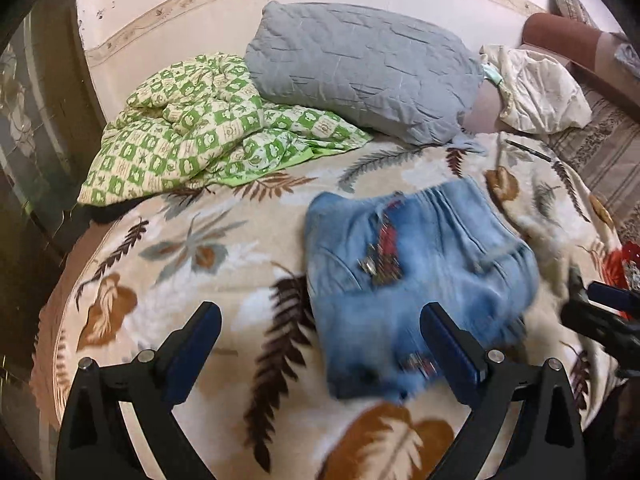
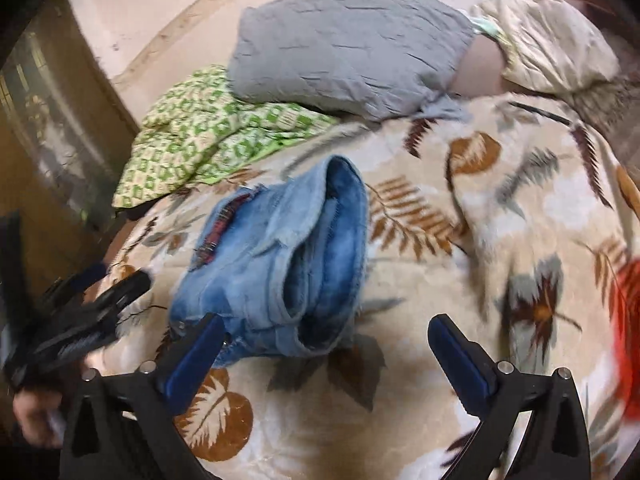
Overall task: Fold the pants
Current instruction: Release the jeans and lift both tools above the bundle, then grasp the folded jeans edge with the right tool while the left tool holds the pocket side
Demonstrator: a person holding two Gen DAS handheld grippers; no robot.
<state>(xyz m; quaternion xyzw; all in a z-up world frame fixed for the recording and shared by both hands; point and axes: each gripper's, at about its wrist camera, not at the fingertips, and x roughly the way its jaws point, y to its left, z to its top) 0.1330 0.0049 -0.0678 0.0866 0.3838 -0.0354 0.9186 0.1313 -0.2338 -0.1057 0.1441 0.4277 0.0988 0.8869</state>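
The pants (image 1: 416, 280), pale blue denim with a red plaid patch, lie folded into a compact bundle on the leaf-patterned blanket (image 1: 192, 248) that covers the bed; in the right wrist view the same bundle (image 2: 280, 276) shows its stacked layers and open edge facing the camera. The left gripper (image 1: 320, 332) hangs just above the near edge of the bundle with its fingers spread wide and nothing between them; its right finger overlaps the denim in the picture, though whether it touches is unclear. The right gripper (image 2: 326, 344) is likewise spread wide and empty, its left finger (image 2: 192, 356) just at the bundle's near corner. Behind the pants, a grey pillow (image 1: 360, 72) rests partly on a crumpled green checked cloth (image 1: 192, 128), with a cream pillow (image 1: 536, 88) to its right. Both views are motion-blurred.
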